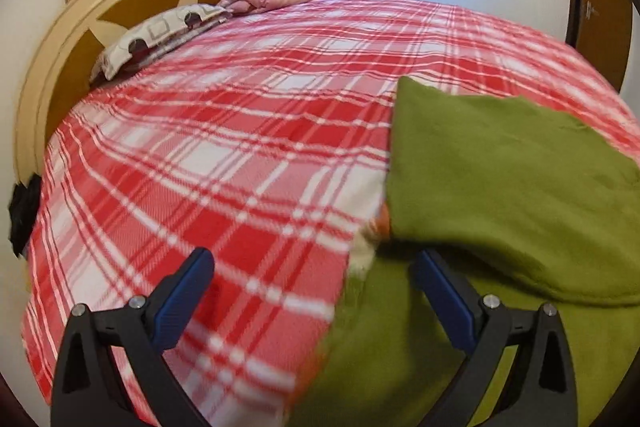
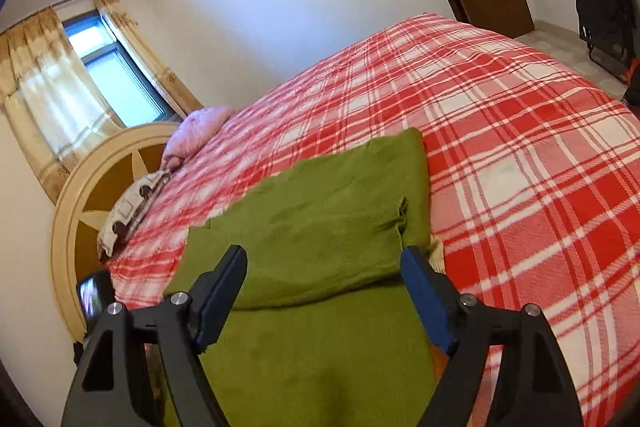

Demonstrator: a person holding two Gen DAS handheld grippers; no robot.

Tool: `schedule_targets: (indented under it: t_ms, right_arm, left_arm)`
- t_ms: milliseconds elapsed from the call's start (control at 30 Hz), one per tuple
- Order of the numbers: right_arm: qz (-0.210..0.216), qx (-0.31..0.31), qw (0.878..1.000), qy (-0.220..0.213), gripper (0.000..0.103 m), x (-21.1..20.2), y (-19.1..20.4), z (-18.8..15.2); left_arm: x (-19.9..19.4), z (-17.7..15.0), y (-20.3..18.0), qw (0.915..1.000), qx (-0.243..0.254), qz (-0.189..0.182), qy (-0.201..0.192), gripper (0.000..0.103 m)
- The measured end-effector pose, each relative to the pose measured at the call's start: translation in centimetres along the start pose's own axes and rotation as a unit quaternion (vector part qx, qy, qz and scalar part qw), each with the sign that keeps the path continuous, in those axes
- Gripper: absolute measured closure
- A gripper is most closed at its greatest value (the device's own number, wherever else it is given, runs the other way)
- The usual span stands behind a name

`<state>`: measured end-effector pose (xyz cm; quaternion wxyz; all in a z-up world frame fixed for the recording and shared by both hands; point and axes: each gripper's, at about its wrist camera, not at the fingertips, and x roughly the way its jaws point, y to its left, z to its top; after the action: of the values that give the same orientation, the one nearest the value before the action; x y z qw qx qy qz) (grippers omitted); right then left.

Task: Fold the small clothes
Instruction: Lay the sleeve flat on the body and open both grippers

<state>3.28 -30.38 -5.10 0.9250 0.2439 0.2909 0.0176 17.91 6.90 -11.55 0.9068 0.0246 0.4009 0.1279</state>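
The green garment (image 2: 332, 211) lies folded over itself on the red plaid bedspread (image 2: 520, 147), below and ahead of the right gripper (image 2: 324, 267), whose jaws stand wide, gripping nothing. The left gripper (image 1: 316, 267) (also wide, empty) hangs over its left edge. The garment's near end is cut off.

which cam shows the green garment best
The right wrist view: the green garment sits centred, folded edge and both sides visible between the open right gripper fingers. The left wrist view shows it only at the right, partly cut off.

Green garment (image 1: 500, 179) (folded over) on plaid bedspread (image 1: 224, 163)
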Motion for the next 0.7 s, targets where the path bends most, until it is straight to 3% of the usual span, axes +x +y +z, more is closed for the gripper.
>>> schedule_targets:
  t_ms: [100,200,500,600,700]
  right_arm:
    - [-0.025,-0.022,0.999,-0.006,0.023,-1.5,0.4,-1.0]
    - [-0.040,-0.028,0.999,-0.013,0.023,-3.0,0.0,-1.5]
    - [-0.073,-0.035,0.996,-0.025,0.023,-5.7,-1.0,-2.6]
    - [-0.110,-0.077,0.991,-0.014,0.024,-4.0,-0.1,-2.4]
    - [-0.111,-0.104,0.988,-0.008,0.024,-2.2,0.9,-1.9]
  left_arm:
    - [1.2,0.8,0.5,0.9997,-0.016,0.015,0.010,0.000]
    - [1.8,1.0,2.0,0.9982,-0.050,-0.009,0.033,0.000]
    - [-0.5,-0.3,4.2,0.9991,-0.035,0.016,0.019,0.000]
    - [-2.4,0.0,4.2,0.9995,-0.030,0.005,-0.013,0.000]
    - [-4.5,0.9,2.1,0.9985,0.004,-0.003,-0.055,0.000]
